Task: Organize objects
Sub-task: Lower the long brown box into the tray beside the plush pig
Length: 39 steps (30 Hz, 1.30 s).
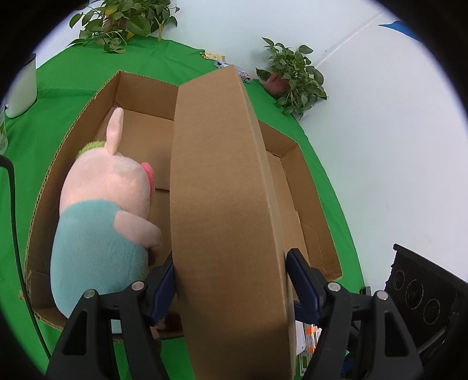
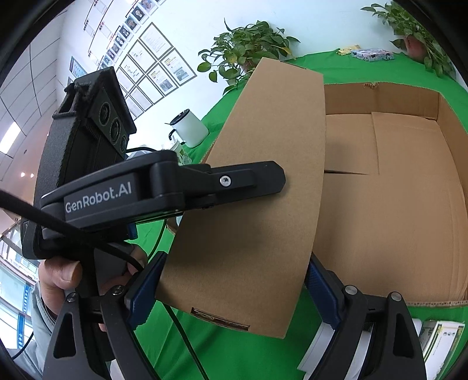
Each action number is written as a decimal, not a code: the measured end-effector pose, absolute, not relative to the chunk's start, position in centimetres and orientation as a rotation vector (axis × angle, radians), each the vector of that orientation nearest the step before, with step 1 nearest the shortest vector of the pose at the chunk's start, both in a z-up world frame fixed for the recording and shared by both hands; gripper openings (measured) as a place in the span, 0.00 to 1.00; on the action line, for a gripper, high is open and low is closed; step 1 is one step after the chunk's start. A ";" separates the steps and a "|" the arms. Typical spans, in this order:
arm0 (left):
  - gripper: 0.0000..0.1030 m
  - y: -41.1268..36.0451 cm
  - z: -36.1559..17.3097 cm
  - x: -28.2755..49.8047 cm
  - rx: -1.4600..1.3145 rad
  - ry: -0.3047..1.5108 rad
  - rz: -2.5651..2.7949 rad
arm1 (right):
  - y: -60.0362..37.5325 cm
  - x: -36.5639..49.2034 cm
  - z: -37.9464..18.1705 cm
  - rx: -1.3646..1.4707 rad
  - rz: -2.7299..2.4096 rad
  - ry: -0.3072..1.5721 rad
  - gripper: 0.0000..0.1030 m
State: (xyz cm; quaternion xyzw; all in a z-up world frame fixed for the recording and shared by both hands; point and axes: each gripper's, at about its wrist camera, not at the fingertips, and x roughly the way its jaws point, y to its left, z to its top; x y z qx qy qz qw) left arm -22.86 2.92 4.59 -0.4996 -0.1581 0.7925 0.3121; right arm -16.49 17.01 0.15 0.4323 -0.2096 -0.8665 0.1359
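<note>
A flat closed brown cardboard box (image 1: 222,204) is held tilted above a large open carton (image 1: 73,140) on the green cloth. My left gripper (image 1: 231,260) is shut on the box across its narrow thickness, both blue pads pressing its faces. My right gripper (image 2: 235,260) is shut on the same box (image 2: 257,204) across its width, near the lower end. One black finger (image 2: 248,181) of the left gripper lies on the box face in the right wrist view, and a person's hand (image 2: 58,274) holds that unit. A pink plush pig in a teal shirt (image 1: 102,210) lies inside the carton's left part.
Two potted plants (image 1: 295,79) (image 1: 122,23) stand at the table's back by the white wall. A white kettle (image 2: 190,128) stands left of the carton. Small packets (image 2: 371,55) lie at the back. Printed boxes (image 2: 438,342) lie near the front edge. The carton's right part (image 2: 395,204) holds nothing.
</note>
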 end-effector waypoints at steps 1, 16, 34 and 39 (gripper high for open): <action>0.69 2.8 4.6 -23.1 -1.322 -0.420 2.090 | 17.1 -16.7 0.2 1.250 -2.509 -0.605 0.85; 0.71 0.3 3.8 -24.6 -1.385 -0.526 2.042 | 18.0 -18.9 0.1 1.240 -2.506 -0.627 0.79; 0.72 3.8 2.2 -24.9 -1.527 -0.247 2.057 | 20.5 -19.5 -2.6 1.337 -2.559 -0.796 0.79; 0.70 2.5 4.1 -23.0 -1.503 -0.147 2.134 | 19.7 -19.1 -3.3 1.353 -2.561 -0.795 0.78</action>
